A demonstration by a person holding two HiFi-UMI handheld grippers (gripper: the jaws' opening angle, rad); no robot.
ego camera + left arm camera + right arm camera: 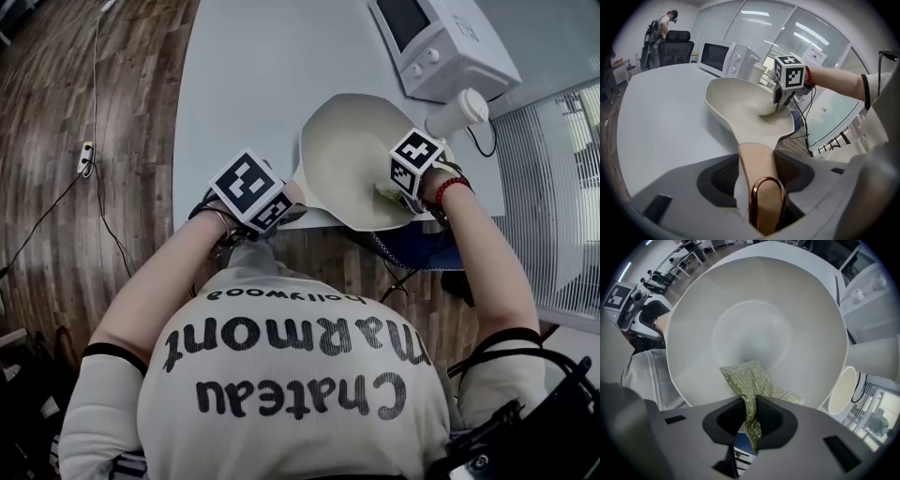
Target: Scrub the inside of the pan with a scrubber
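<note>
Head view: the cream pan sits at the near edge of the grey table, with the left gripper at its handle end and the right gripper over its right inner wall. Left gripper view: the jaws, set fairly wide, clamp the tan pan handle. Right gripper view: the jaws pinch the green mesh scrubber, which lies on the pan's inner wall.

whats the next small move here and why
Probably drag the scrubber toward the centre of the pan: the right claw pinches it with its free end lying only on the near inner wall, while the left claw steadies the handle.
</note>
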